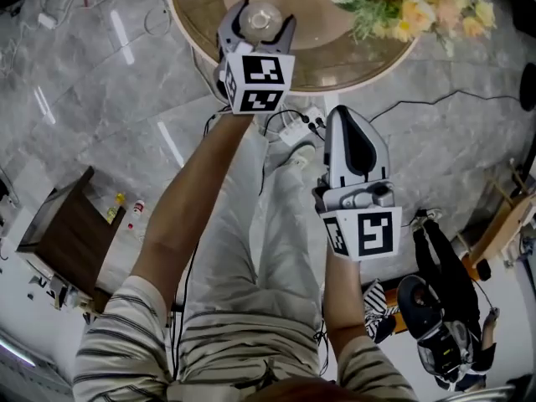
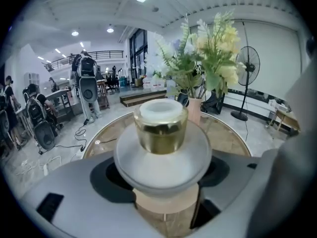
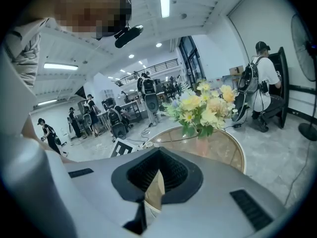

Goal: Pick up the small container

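The small container (image 1: 263,17) is a round jar with a gold-tinted body, a white lid and a wide white flange (image 2: 161,130). It is over the near edge of the round tan table (image 1: 335,65); whether it is lifted off the top I cannot tell. My left gripper (image 1: 265,23) reaches out over that edge, and its jaws (image 2: 163,177) press on the flange from both sides. My right gripper (image 1: 342,114) hangs back over the floor short of the table, shut with nothing between its pads (image 3: 142,202).
A vase of yellow and white flowers (image 1: 419,2) stands on the table's right side. Below the table's near edge lie a power strip and cables (image 1: 297,128). A dark wooden stool (image 1: 71,233) is at the left, and a person wearing gear (image 1: 444,308) at the lower right.
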